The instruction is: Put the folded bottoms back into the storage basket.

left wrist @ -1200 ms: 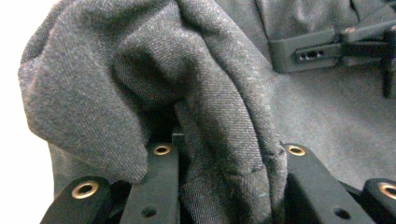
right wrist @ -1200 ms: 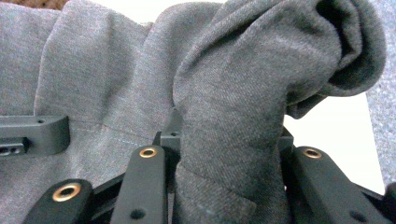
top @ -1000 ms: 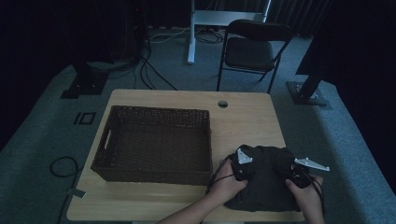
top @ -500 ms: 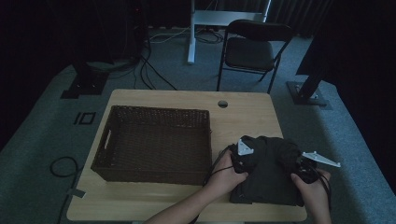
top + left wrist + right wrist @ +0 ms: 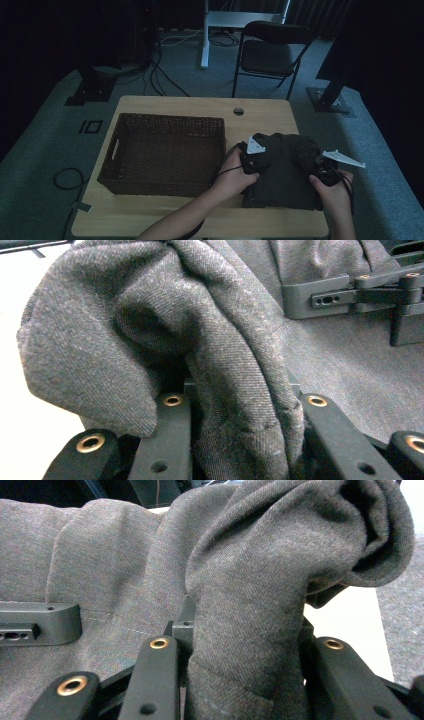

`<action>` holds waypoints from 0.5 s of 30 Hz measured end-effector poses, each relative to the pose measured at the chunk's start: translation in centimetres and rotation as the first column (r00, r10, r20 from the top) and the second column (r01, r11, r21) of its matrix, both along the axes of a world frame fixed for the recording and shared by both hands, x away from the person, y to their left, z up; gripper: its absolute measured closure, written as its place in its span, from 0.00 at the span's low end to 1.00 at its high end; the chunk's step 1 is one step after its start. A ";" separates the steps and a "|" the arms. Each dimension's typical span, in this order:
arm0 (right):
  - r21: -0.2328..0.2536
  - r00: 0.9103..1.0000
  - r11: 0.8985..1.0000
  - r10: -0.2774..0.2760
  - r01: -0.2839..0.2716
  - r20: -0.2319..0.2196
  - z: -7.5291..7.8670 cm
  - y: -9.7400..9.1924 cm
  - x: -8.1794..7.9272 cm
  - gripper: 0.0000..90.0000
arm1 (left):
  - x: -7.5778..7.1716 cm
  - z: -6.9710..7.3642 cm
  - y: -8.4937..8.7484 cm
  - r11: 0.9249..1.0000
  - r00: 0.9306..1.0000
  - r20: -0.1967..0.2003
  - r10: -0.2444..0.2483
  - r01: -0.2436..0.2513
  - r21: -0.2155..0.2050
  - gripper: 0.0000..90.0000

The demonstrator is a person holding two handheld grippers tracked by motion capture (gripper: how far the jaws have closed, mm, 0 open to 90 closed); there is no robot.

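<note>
A dark grey folded garment (image 5: 286, 170) lies at the right of the wooden table, its far edge lifted into a bunch. My left gripper (image 5: 248, 158) is shut on the garment's left side; in the left gripper view the grey cloth (image 5: 210, 355) is pinched between the black jaws. My right gripper (image 5: 325, 167) is shut on the garment's right side, and the right gripper view has a thick fold of the cloth (image 5: 250, 605) squeezed between its jaws. The other gripper's black body (image 5: 360, 295) shows across the cloth.
A dark brown wicker basket (image 5: 115, 165) stands on the left half of the table (image 5: 200, 107), close beside the garment. A round hole (image 5: 238, 111) is in the tabletop's far edge. A folding chair (image 5: 267, 55) stands beyond the table.
Both grippers have risen with the garment's far edge, which now stands bunched higher off the table. The hands have also moved slightly away from the person.
</note>
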State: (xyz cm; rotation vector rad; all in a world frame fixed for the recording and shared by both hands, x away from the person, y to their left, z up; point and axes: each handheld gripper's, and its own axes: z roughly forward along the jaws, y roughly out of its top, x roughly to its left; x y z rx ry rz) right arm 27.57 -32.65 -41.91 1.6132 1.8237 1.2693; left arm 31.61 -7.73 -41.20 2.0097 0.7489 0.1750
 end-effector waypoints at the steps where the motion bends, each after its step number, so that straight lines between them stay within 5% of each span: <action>1: 0.000 1.000 1.000 0.004 -0.004 0.007 0.4 0.3 0.1 0.69 | 0.2 0.6 0.5 1.000 1.000 0.010 0.001 -0.001 -0.001 0.79; 15: -0.017 0.997 0.999 0.044 -0.043 0.069 4.1 4.0 1.8 0.69 | 1.2 4.1 4.6 1.000 0.998 0.061 0.028 -0.028 -0.002 0.79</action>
